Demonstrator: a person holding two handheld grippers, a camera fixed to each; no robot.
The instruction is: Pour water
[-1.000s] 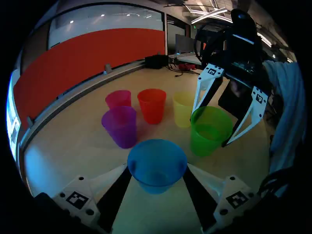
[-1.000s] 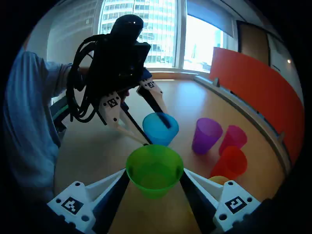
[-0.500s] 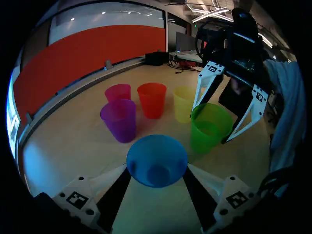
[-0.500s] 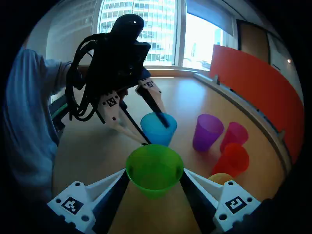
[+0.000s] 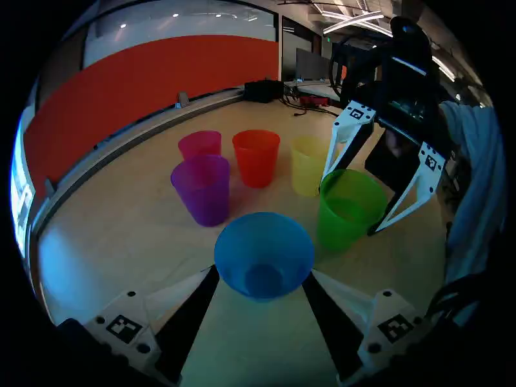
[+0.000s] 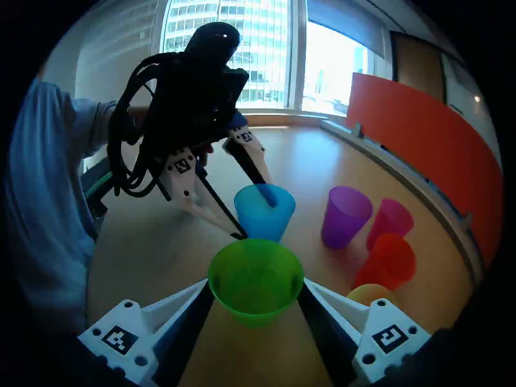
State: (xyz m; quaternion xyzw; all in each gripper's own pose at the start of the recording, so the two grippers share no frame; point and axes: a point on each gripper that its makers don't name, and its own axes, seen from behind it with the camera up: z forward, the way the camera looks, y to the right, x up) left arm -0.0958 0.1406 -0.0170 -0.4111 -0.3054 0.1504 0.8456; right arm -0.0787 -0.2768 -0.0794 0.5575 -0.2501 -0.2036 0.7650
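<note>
Up a little goes the blue cup [image 5: 264,255], low in the middle of the frame, squeezed by the left hand-held gripper [image 5: 263,276]. The right hand-held gripper [image 6: 256,285] squeezes the green cup [image 6: 255,280]. Both are upright; pouring looks still to come.

Smooth translucent plastic in blue cup [image 5: 264,255] within left gripper [image 5: 261,277], green cup [image 6: 256,278] within right gripper [image 6: 256,287]; matt white plastic fingers [image 5: 161,298]; satin wood-look surface [image 5: 116,232] ahead.

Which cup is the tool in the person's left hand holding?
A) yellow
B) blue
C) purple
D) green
B: the jaws of the left gripper clamp the blue cup; the right gripper holds the green cup.
</note>
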